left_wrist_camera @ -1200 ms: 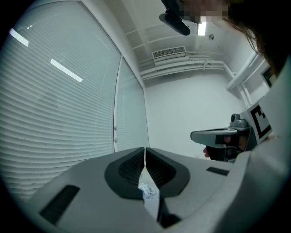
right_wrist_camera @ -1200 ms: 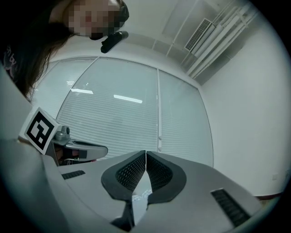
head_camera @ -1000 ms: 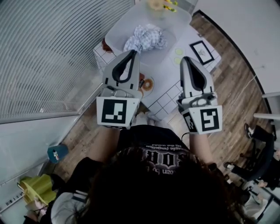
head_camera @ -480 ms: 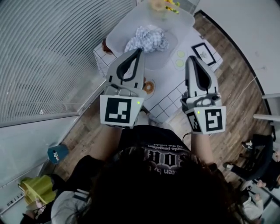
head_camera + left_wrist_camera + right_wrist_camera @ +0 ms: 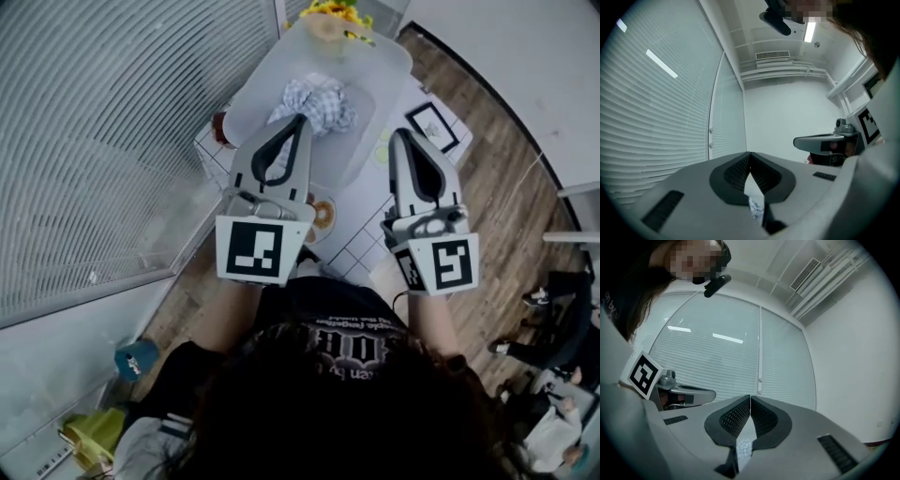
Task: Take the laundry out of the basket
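Left tongs (image 5: pixel 300 120) and right tongs (image 5: pixel 401 133) are closed, empty; lowered so, they'd merely shove laundry (image 5: pixel 317 99) around the basket (image 5: pixel 267 75).

The left gripper (image 5: pixel 299 120) covers the near edge of the checked laundry (image 5: pixel 319 92) and part of the basket (image 5: pixel 272 66) wall at the upper middle of the head view, so whether its tips touch the cloth cannot be told. A round brown object (image 5: pixel 322 214) at the centre is half hidden behind that gripper. The yellow flowers (image 5: pixel 330 9) are cut off by the top edge. The print in the small frame (image 5: pixel 431 125) at upper right is too small to read. The person's hair (image 5: pixel 328 412) hides the floor along the bottom. Low in the left gripper view, a patterned scrap (image 5: pixel 756 209) behind the jaws is too small to identify
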